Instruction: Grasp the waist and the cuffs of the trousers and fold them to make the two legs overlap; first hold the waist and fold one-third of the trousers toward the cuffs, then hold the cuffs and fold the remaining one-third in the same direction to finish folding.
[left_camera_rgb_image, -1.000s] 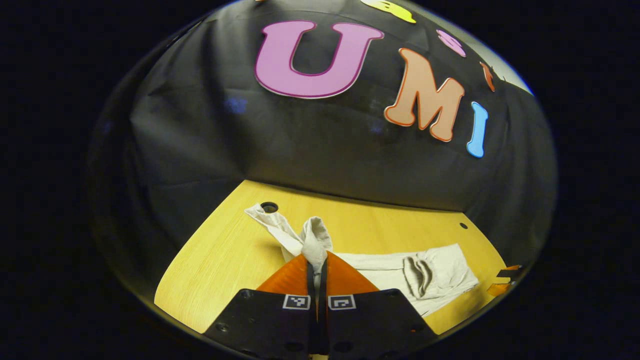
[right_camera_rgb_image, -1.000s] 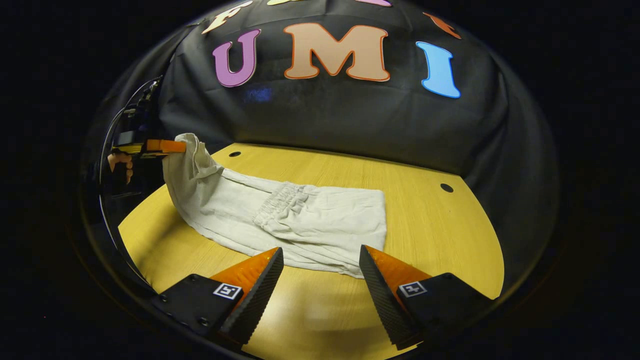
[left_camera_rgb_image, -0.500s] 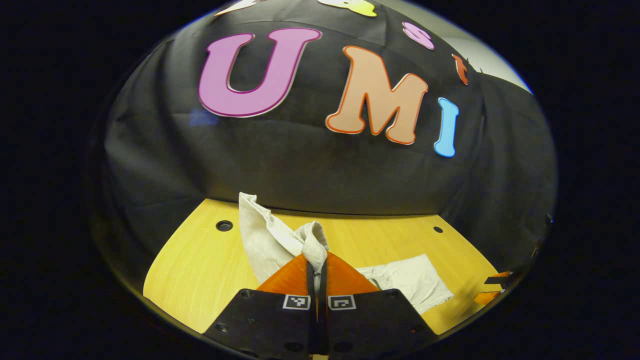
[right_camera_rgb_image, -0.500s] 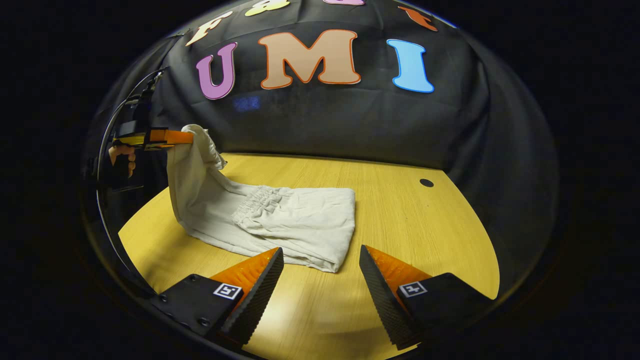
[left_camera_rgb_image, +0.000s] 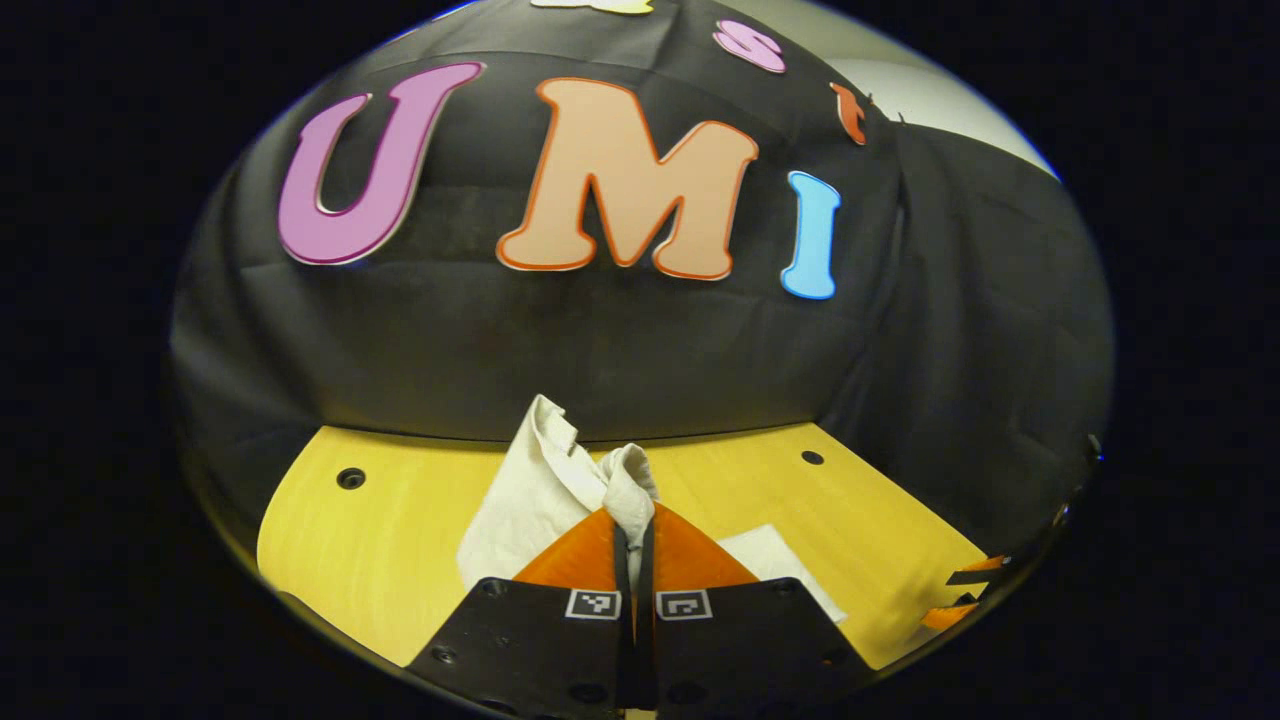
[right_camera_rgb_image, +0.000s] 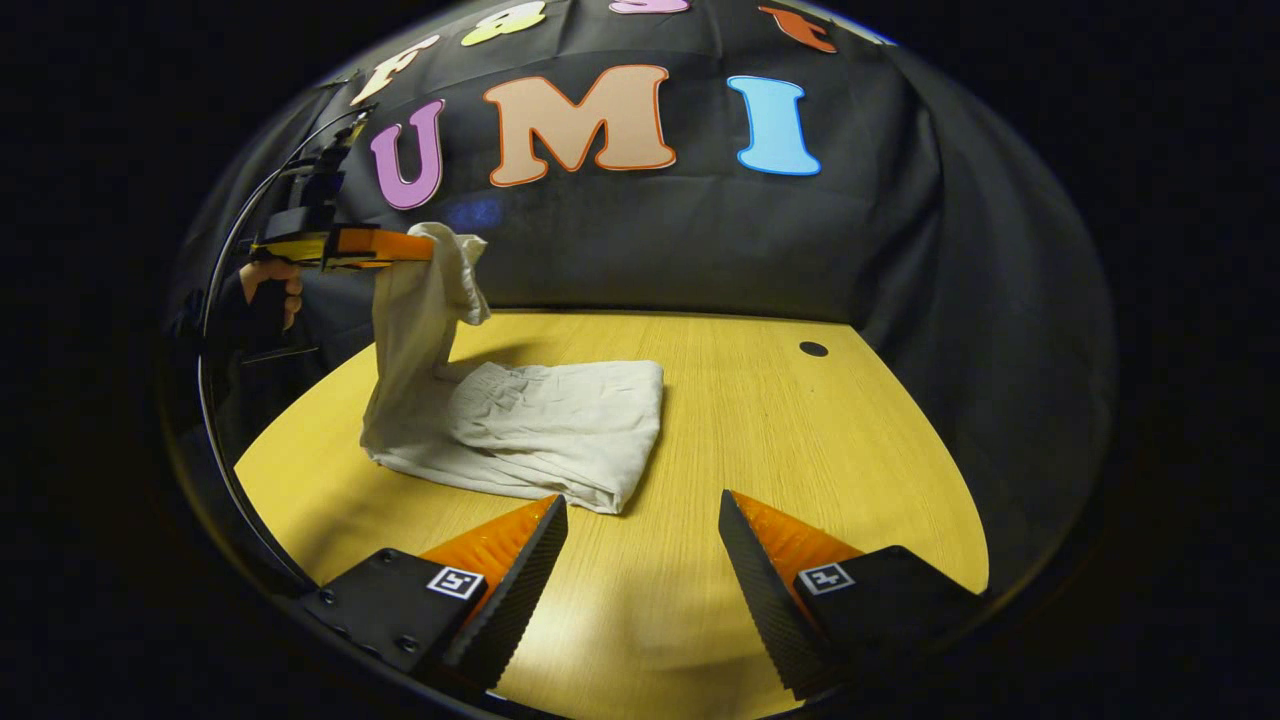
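A yellow wooden counter sits in front of a dark cloth wall. The trousers lie on the counter at about 10 o'clock from my right gripper in the right gripper view. Most of them rest flat in a folded pile. One end, the cuffs, is lifted up in the air.

The cloth is soft, light and floppy. It hangs down and bends wherever I pull it (so it will not keep a shape by itself). I think the best place to hold is right at the cuff edge, both layers together, so the legs stay lined up.

My left gripper has its jaws clenched tight on the cuffs, and a bunch of cloth sticks up at 12 o'clock above them. My right gripper has its jaws spread wide, holding nothing, hanging over bare counter near the pile's closest edge.
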